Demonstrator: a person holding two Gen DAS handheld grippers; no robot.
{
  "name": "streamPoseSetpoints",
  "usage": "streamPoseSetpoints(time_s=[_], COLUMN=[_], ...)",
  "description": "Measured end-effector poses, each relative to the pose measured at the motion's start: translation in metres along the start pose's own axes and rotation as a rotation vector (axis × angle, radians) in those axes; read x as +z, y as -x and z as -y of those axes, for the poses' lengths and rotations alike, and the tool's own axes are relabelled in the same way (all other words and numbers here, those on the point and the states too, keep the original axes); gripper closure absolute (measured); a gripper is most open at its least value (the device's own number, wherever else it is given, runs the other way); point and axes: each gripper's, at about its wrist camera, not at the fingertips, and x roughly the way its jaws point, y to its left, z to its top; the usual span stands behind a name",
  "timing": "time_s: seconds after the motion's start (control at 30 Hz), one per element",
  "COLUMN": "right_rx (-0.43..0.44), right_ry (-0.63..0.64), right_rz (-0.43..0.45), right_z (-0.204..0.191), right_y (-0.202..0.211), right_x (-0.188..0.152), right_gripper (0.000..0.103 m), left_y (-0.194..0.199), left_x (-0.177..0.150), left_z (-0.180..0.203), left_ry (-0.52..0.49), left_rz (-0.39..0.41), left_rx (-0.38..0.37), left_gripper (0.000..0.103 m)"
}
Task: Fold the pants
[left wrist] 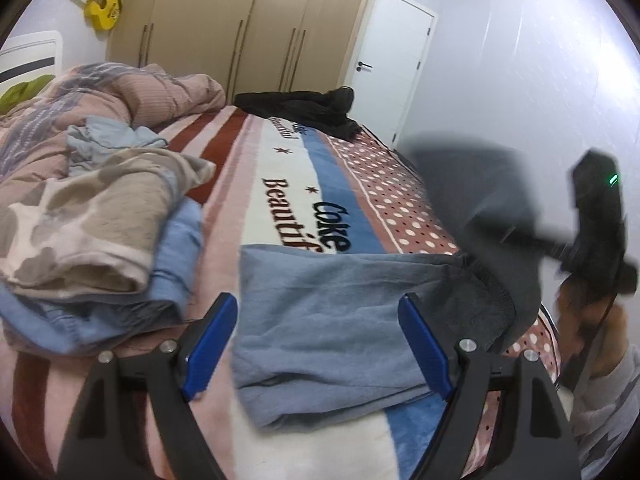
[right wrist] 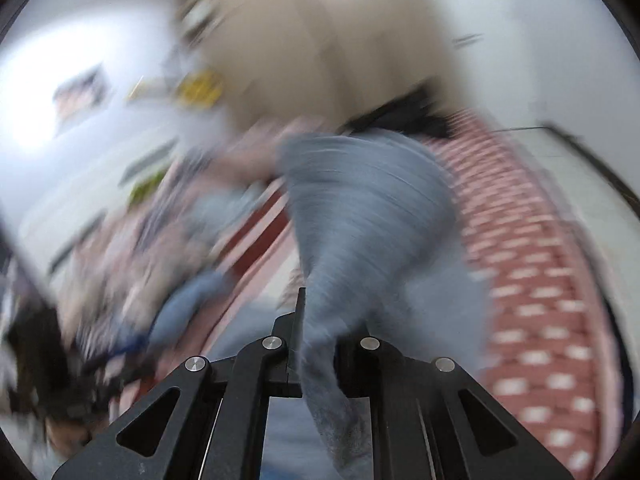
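Note:
Grey-blue pants (left wrist: 332,320) lie on the bed's patterned blanket (left wrist: 280,200), partly folded. My left gripper (left wrist: 320,344) is open, its blue pads (left wrist: 212,344) spread above the near end of the pants, holding nothing. My right gripper (right wrist: 316,344) is shut on one end of the pants (right wrist: 360,220) and lifts it; the cloth hangs up from the jaws. In the left wrist view the right gripper (left wrist: 592,232) appears blurred at the right, with dark grey cloth (left wrist: 480,188) raised from the bed. The right wrist view is heavily motion-blurred.
A pile of clothes (left wrist: 92,220) and a pink quilt (left wrist: 100,100) lie at the left of the bed. A black garment (left wrist: 312,108) lies at the far end. Wardrobes (left wrist: 240,20), a white door (left wrist: 388,60) and a yellow guitar (left wrist: 100,4) stand behind.

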Motion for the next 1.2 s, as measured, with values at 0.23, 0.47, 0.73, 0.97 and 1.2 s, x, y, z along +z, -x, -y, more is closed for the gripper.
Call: streamPoseSetpoints(time_s=[0.23,0.47,0.73,0.97,1.2], right_rx=[-0.03,0.107,-0.154,-0.192,-0.181], right_ry=[0.145,0.147,0.15,0.101,0.016], right_rz=[-0.326,-0.251,-0.115,-0.229,-0.227], right_z=[-0.038,-0.041,0.009,0.043,0.057], right_y=[-0.108,-0.051,0.013,-0.004,0.001], right_x=[-0.082,-0.072,-0.059,-0.097,-0.115], right_gripper=[0.099,0.056,0.052,0.05,0.045], left_y=[0.004,-0.004,-0.06,-0.101,-0.082], left_x=[-0.01,-0.008,0.002,-0.034,-0.049], left_z=[-0.013,-0.009,0.032,0.048,0.044], left_ry=[0.003,0.0,-0.027,-0.172,-0.255], left_rz=[-0.014,-0.023,-0.105,-0.269,-0.273], left_rx=[0.024,-0.002,-0.118,-0.03,-0.007], left_gripper=[0.023,0.023,0.02,0.061,0.062])
